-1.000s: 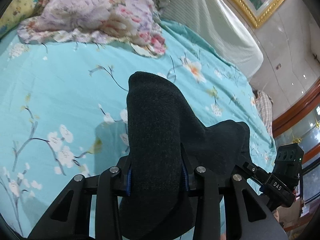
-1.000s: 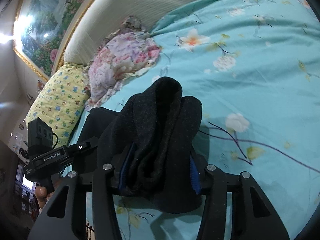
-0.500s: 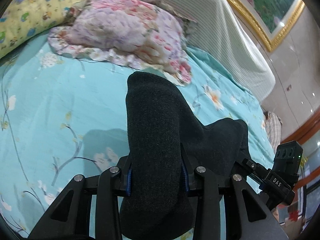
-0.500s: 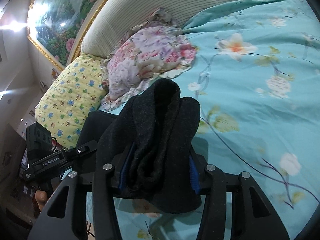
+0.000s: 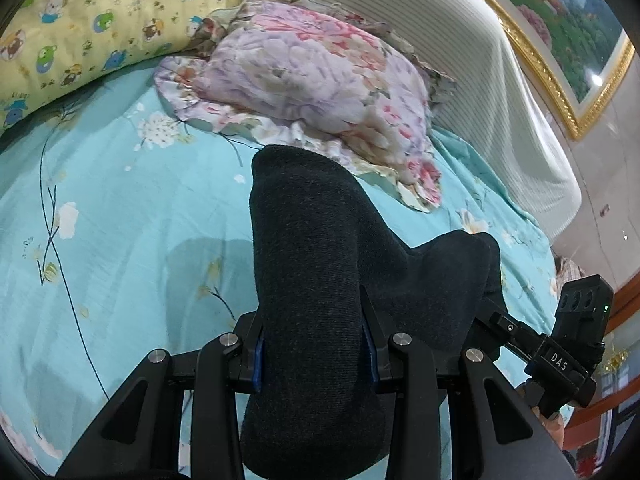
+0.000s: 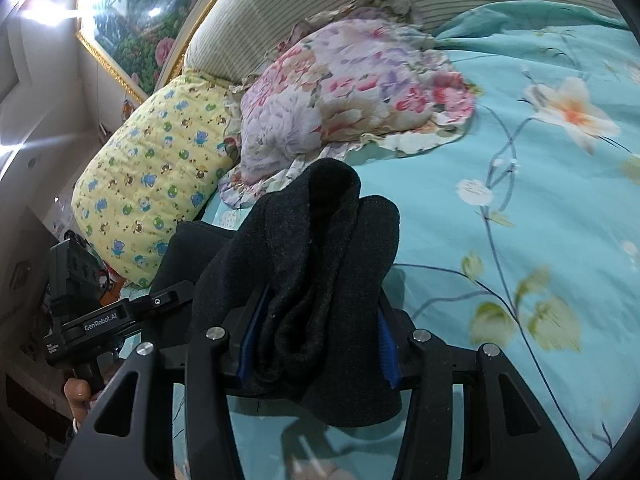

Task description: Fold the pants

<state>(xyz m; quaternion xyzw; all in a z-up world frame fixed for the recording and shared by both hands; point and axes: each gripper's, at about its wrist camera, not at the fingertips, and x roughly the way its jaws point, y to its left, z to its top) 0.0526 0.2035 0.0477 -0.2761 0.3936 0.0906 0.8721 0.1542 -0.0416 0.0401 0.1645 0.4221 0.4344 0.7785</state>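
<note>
Pants (image 5: pixel 316 288) hang in the air above the bed (image 5: pixel 132 220), not lying on it: your left claw (image 5: pixel 312 354) is clamped on one bunched handful of the dark knit, and your right claw (image 6: pixel 316 344) is clamped on another, thicker wad with several layers showing. By my reading you are mid-fold or mid-carry; no neat, flat fold is visible. What remains, I judge, is laying the cloth on the sheet short of the floral pillow (image 5: pixel 320 84), squaring it up and releasing both grips.
</note>
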